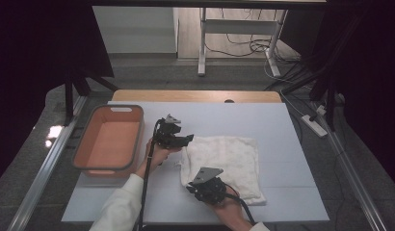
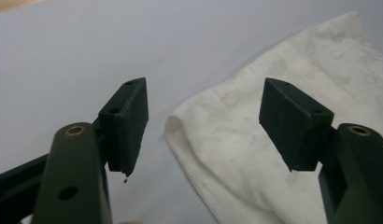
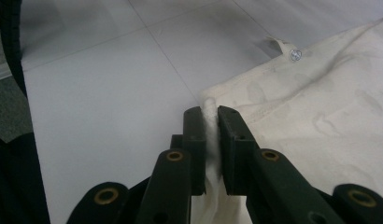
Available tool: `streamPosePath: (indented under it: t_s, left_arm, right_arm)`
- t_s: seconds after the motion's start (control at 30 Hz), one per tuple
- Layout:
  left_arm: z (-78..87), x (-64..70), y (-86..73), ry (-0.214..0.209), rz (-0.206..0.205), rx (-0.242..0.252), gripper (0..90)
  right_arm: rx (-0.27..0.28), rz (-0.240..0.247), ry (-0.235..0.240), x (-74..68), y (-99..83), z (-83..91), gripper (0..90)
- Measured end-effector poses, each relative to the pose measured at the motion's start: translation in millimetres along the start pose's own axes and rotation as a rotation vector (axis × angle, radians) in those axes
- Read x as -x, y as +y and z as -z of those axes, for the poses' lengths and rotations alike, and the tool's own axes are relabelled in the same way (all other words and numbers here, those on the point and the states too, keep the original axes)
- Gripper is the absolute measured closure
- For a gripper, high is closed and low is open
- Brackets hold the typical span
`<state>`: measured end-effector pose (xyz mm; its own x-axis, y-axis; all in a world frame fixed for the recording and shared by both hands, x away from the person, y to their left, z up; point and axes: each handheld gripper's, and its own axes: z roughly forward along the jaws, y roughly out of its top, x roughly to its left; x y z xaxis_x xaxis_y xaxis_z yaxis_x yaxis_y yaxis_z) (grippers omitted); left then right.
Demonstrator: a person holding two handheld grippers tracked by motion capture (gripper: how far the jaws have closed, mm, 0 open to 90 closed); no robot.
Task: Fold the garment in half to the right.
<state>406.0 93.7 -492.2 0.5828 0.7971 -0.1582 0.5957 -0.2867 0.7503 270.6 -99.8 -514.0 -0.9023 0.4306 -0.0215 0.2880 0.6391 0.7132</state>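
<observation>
A white folded towel lies on the white table top, right of the middle. My left gripper hovers at the towel's far left corner, open, its jaws set to either side of that corner with nothing between them. My right gripper is at the towel's near left corner and is shut on a pinch of the towel's edge. A small hanging tag sticks out from the towel's edge in the right gripper view.
An orange plastic bin stands at the table's left side, close to my left hand. Beyond the table's far edge are a desk frame, cables and a power strip on the floor.
</observation>
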Motion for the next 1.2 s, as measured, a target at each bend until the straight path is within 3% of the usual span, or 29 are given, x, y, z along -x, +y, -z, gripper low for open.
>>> streamPosePath:
  t_s: [0.17,0.8,1.0,1.2]
  left_arm:
    - [-7.7,-2.0,-0.5,0.017,0.0,-0.024,34.5]
    - [-43.9,-17.5,-2.7,0.02,0.005,-0.136,33.6]
    - [-49.9,-17.5,-5.6,0.03,-0.003,-0.177,32.7]
    - [-49.7,-17.5,-7.0,0.035,-0.003,-0.176,33.4]
  right_arm:
    - [0.0,-0.001,0.01,1.0,-1.7,-0.1,81.6]
    - [-0.003,0.009,0.006,0.4,-2.8,-1.9,81.6]
    - [-0.003,0.01,0.005,0.2,-2.9,-1.8,81.6]
    - [0.0,0.009,0.004,-0.4,-3.1,-2.1,81.6]
